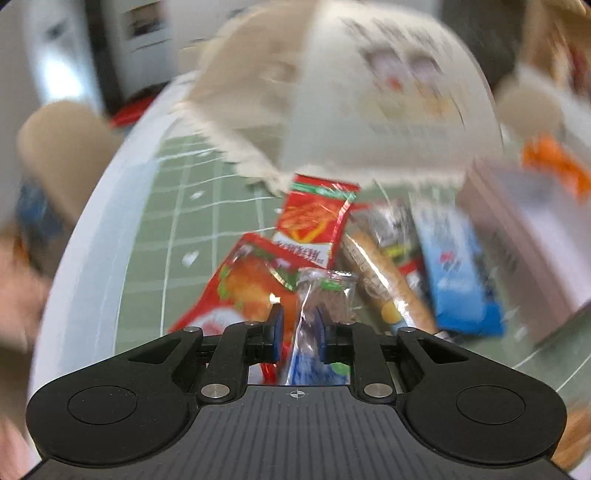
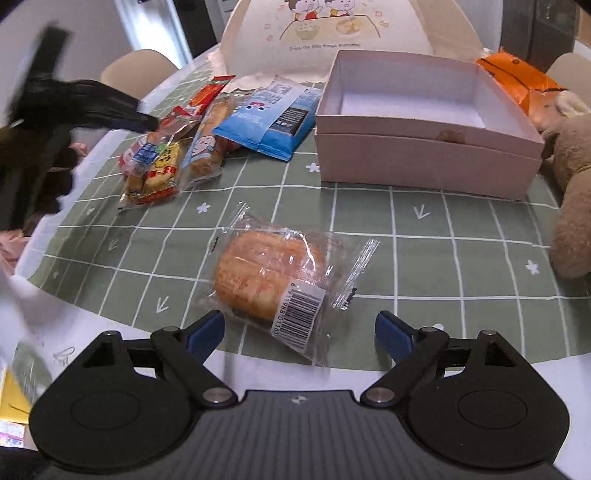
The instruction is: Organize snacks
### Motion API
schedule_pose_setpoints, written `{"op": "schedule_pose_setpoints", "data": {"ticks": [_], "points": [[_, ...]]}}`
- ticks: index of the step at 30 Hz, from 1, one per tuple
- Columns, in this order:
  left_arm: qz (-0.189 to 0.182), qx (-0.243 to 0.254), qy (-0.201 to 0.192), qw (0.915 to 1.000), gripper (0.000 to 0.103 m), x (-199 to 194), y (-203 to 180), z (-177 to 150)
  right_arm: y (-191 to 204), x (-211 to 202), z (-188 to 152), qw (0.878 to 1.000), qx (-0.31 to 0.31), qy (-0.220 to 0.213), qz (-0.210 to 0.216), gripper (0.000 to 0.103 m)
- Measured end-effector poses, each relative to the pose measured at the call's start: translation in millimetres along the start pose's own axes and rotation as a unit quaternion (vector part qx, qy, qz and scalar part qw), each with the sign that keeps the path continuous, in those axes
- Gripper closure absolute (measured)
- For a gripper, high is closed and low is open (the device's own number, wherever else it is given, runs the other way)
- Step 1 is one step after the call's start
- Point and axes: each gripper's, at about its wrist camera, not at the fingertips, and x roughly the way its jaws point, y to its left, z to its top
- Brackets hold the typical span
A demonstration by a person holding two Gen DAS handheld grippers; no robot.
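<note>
The snacks sit in a small heap near the far left edge of the table [image 2: 369,229]: a long red packet [image 2: 207,94], a blue bag [image 2: 266,122] with a little face on it, a long bread stick [image 2: 207,144] in a clear wrapper with a cartoon face, and a yellow and red cracker pack [image 2: 160,177]. A round orange bun in clear wrap [image 2: 269,280], with a barcode sticker, lies alone near the front edge. The right gripper [image 2: 299,332] hangs just over the bun with its 2 blue pads spread wide on either side and nothing held. The left gripper [image 1: 299,325] is over the heap, and a thin clear and blue packet [image 1: 317,310] stands between its 2 blue pads. The pads are close together, but I cannot tell if they squeeze the packet or just sit beside it. An open pink box [image 2: 424,162] stands past the middle of the table, toward the far right. Behind it, at the far edge, leans a white card [image 2: 332,33] with 2 cartoon kids. An orange bag [image 2: 517,79] and a brown plush toy [image 2: 572,192] sit at the right edge. The table wears a green cloth with white lines and tiny flowers. Tan chairs [image 2: 136,70] stand around it.
</note>
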Motion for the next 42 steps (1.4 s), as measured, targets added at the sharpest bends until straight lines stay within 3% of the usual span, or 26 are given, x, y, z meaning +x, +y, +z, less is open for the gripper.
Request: {"op": "schedule_pose_setpoints", "data": {"ticks": [2, 4, 7, 9, 13, 16, 20, 25, 29, 31, 35, 38, 41, 42], "points": [[0.021, 0.043, 0.003, 0.9988, 0.078, 16, -6, 6, -2, 3, -3, 1.000, -0.005, 0.001, 0.005, 0.010], [0.009, 0.059, 0.001, 0.9982, 0.078, 24, -6, 14, -1, 2, -7, 1.000, -0.018, -0.002, 0.000, 0.005], [-0.055, 0.036, 0.043, 0.9969, 0.079, 33, -6, 25, 4, 4, -10, 0.999, -0.044, -0.001, -0.005, 0.000], [-0.082, 0.029, 0.067, 0.9940, 0.071, 32, -10, 22, 8, 6, -11, 0.998, -0.066, 0.001, -0.008, 0.000], [-0.062, 0.077, 0.076, 0.9923, 0.068, 25, -26, -4, 13, 8, -15, 0.994, -0.111, 0.005, -0.014, 0.000], [-0.075, 0.008, 0.047, 0.9960, 0.070, 0, -13, -19, 12, 7, -16, 0.993, -0.117, -0.002, -0.014, 0.000], [-0.072, -0.101, 0.010, 0.9923, 0.071, -44, 8, -49, 12, 8, -19, 0.994, -0.101, -0.023, -0.028, 0.000], [-0.041, -0.145, 0.009, 0.9885, 0.072, -84, 10, -94, 10, 10, -18, 0.993, -0.111, -0.033, -0.021, 0.000], [-0.024, -0.202, -0.003, 0.9791, 0.072, -115, 10, -133, 6, 13, -11, 0.991, -0.134, -0.028, -0.003, 0.000], [-0.016, -0.222, 0.005, 0.9749, 0.072, -123, 4, -155, 4, 14, -9, 0.991, -0.131, -0.030, -0.006, 0.000], [-0.007, -0.234, 0.058, 0.9704, 0.072, -128, -14, -183, 0, 14, -2, 0.991, -0.133, -0.029, -0.010, 0.005], [-0.034, -0.233, 0.037, 0.9711, 0.072, -138, -30, -180, -4, 6, 3, 0.991, -0.127, -0.046, -0.021, 0.005], [-0.129, -0.244, 0.023, 0.9608, 0.071, -140, -48, -166, -11, -3, 11, 0.991, -0.109, -0.067, -0.033, 0.005], [-0.146, -0.248, 0.017, 0.9575, 0.069, -142, -53, -165, -12, -4, 13, 0.991, -0.106, -0.070, -0.037, 0.005]]}}
